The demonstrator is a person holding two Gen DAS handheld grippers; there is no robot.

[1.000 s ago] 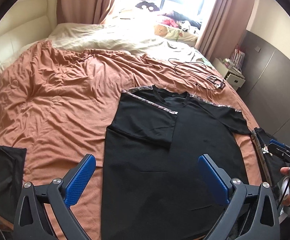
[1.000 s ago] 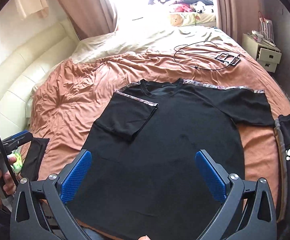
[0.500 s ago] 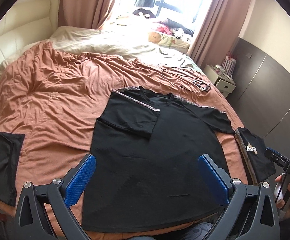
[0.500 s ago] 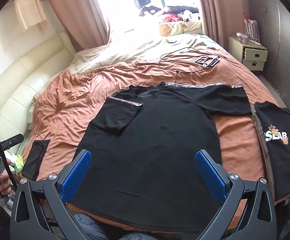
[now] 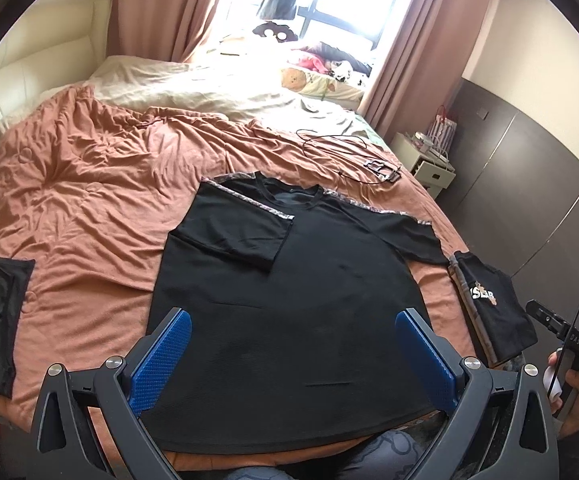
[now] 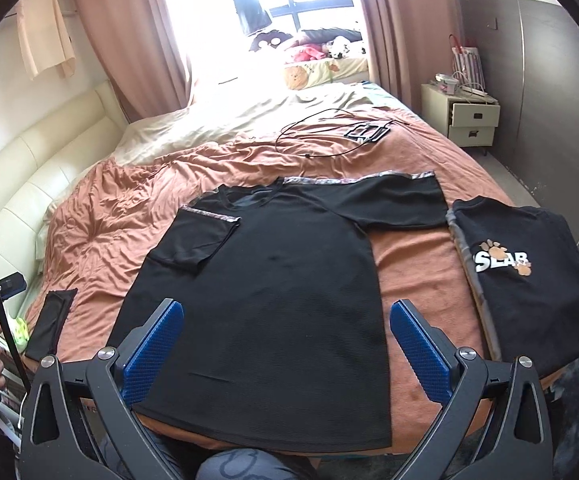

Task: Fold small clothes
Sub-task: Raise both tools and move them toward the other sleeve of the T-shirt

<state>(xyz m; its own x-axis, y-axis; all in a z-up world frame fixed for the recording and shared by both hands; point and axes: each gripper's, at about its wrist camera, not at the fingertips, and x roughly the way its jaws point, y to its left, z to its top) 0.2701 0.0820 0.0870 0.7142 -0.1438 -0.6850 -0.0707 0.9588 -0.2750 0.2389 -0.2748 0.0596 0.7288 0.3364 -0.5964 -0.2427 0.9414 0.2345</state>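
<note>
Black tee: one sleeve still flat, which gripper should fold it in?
Right. The unfolded sleeve lies on the right gripper side; the other sleeve is already folded. Both grippers are open and empty, the left gripper sitting farther off.

Both tongs, left & right, held wide apart, gripping nothing.

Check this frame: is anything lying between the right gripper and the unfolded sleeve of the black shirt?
Nothing visible does. The right gripper is open above the black shirt; the unfolded sleeve lies flat. The printed shirt sits beside it, apart.
</note>
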